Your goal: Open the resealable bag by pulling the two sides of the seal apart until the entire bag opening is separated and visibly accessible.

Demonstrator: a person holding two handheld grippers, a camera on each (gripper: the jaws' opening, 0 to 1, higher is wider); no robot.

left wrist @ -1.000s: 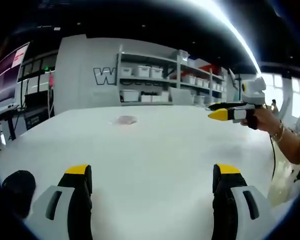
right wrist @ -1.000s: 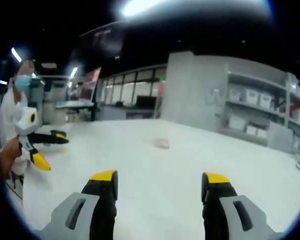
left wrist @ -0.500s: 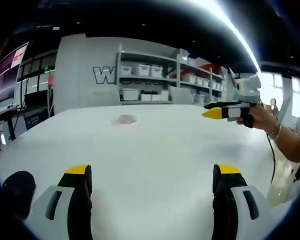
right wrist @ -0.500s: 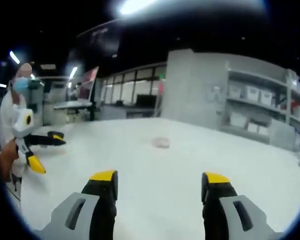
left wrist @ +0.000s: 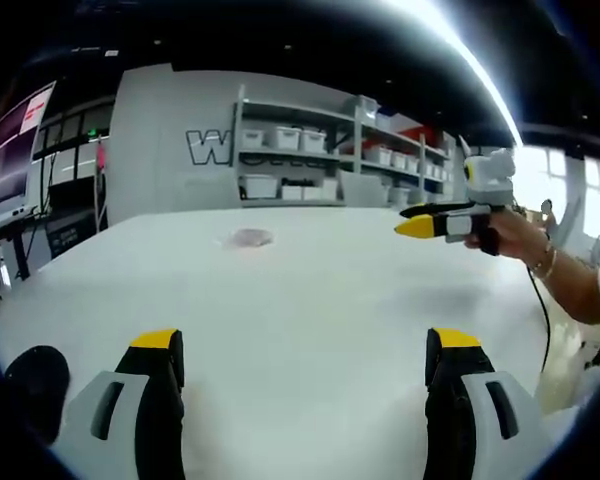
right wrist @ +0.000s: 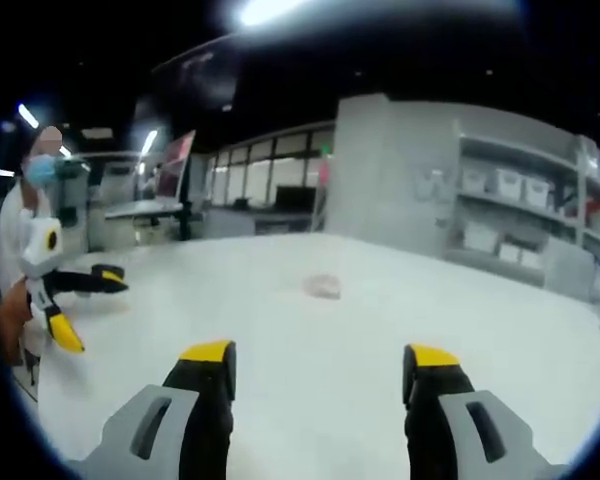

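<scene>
A small clear resealable bag (left wrist: 247, 238) lies flat on the white table (left wrist: 310, 300), far ahead of both grippers; in the right gripper view the bag (right wrist: 322, 286) sits mid-table. My left gripper (left wrist: 305, 350) is open above the near table edge, nothing between its yellow-tipped jaws. My right gripper (right wrist: 320, 360) is open too and holds nothing. In the left gripper view the right gripper (left wrist: 425, 220) comes in from the right, held by a hand. The left gripper (right wrist: 80, 305) appears at the left of the right gripper view.
Shelves with white bins (left wrist: 300, 165) stand behind the table against a grey wall. A dark round object (left wrist: 35, 385) sits at the lower left. A person in white (right wrist: 25, 220) stands at the left. Desks and screens (right wrist: 160, 205) lie beyond.
The right gripper has shifted a little leftward and forward over the table in the left gripper view. The bag has not moved.
</scene>
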